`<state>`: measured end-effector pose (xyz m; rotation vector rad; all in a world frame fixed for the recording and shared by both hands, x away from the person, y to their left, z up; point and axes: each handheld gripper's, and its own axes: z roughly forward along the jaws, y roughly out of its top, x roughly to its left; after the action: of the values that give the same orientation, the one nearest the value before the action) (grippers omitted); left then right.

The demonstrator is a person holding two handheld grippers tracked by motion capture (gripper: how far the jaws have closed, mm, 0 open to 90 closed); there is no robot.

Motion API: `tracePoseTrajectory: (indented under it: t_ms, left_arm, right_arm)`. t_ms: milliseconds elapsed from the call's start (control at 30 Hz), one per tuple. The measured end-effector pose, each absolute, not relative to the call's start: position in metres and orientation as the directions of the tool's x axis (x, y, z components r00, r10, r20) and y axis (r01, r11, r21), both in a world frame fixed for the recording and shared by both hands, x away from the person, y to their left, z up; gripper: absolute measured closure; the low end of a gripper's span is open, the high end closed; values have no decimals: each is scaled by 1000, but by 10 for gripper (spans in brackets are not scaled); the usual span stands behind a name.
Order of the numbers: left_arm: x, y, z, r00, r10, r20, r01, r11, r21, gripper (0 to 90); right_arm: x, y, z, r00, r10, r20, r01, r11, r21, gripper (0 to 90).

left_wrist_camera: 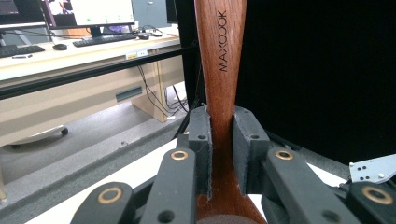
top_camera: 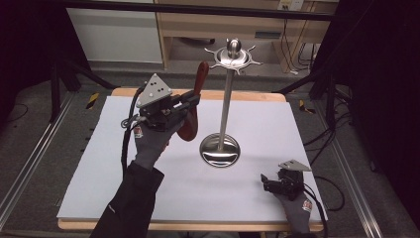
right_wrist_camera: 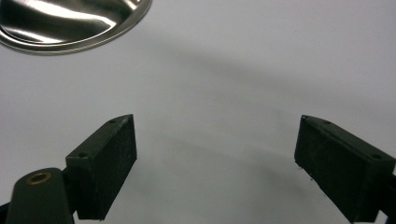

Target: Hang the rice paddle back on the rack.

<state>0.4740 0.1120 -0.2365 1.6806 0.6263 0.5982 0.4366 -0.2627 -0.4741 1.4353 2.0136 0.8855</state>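
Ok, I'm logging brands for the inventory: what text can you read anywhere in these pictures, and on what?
"MAXCOOK": along the wooden utensil handle clamped in the left gripper.
Glove cuff logos: too small to read.
Monitor screen behind: too blurred to read.

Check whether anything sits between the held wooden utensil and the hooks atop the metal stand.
Nothing visible does. The left gripper holds the wooden utensil upright just left of the metal stand, and the gap up to the hooks is open air.

One wooden utensil (top_camera: 194,106), one steel stand (top_camera: 224,106) — two grippers, one table (top_camera: 114,163).
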Motion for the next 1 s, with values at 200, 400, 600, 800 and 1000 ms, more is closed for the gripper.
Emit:
tracePoseTrajectory:
  t_ms: [200,400,600,800,1000]
  left_arm:
    - [478,109,-236,721,692,47,99,-171,980,781]
    - [482,108,-238,728,685,40,109,-172,979,781]
    - [485,104,-238,729,683,41,112,-179,977,781]
    - [488,100,-239,731,681,37,120,-182,976,781]
    - [492,94,-237,729,683,37,125,-186,975,781]
  right_arm:
    - [436,-263,-473,-308,951,-29,620,224,752,132]
    - [436,-263,-473,-309,951,-29,620,224,752,132]
    - [436,-263,-473,-311,950,-30,617,226,754,132]
    - [435,-263,-473,-311,950,-26,618,223,754,132]
    - [435,-263,-473,-310,950,-26,618,222,754,132]
